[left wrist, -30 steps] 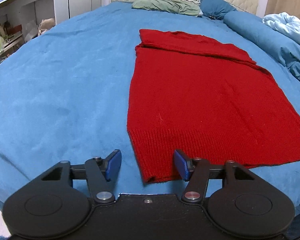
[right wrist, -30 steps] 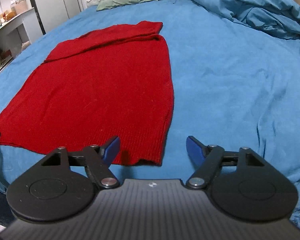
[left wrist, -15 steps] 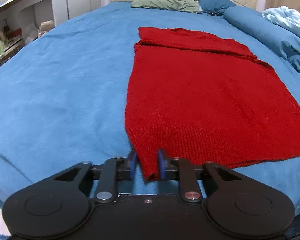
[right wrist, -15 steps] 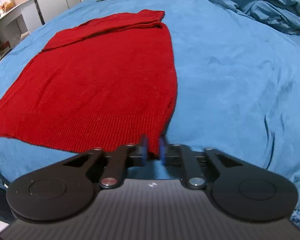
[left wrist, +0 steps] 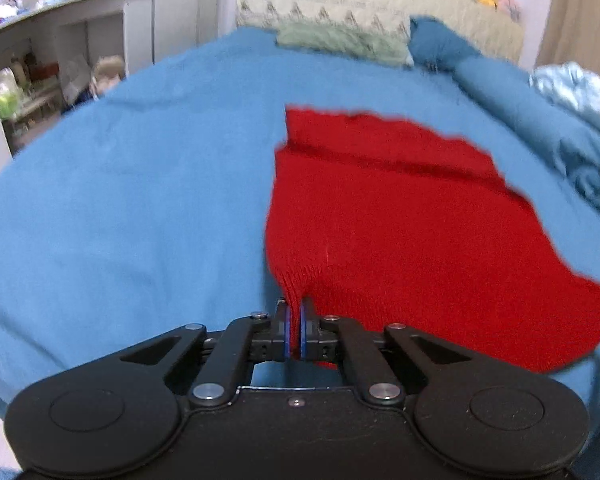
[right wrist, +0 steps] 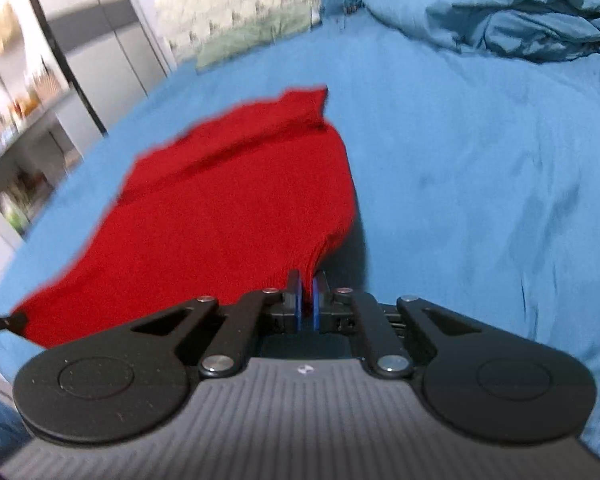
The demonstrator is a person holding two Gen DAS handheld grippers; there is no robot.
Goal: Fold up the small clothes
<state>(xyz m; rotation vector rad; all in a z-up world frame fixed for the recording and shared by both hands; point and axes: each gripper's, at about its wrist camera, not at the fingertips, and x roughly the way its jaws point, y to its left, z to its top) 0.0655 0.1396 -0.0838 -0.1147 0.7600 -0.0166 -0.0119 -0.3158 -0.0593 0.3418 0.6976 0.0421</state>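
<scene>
A red knitted sweater (left wrist: 400, 208) lies on the blue bed sheet (left wrist: 140, 208), its far end folded over. My left gripper (left wrist: 294, 320) is shut on the near left hem corner, which is lifted off the sheet. In the right wrist view the sweater (right wrist: 228, 216) rises toward my right gripper (right wrist: 307, 296), which is shut on the near right hem corner. The left gripper's tip (right wrist: 4, 322) shows at the sweater's other corner. Both views are motion-blurred.
A bunched blue duvet (right wrist: 500, 20) lies at the bed's far right, also in the left wrist view (left wrist: 572, 136). Pillows (left wrist: 340, 40) and a quilted headboard (left wrist: 360, 4) are at the far end. Cluttered white shelves (left wrist: 40, 80) stand left of the bed.
Both grippers closed on the sweater's near hem corners, then lifted them and moved forward over the bed. The near half of the sweater has come up off the sheet.
</scene>
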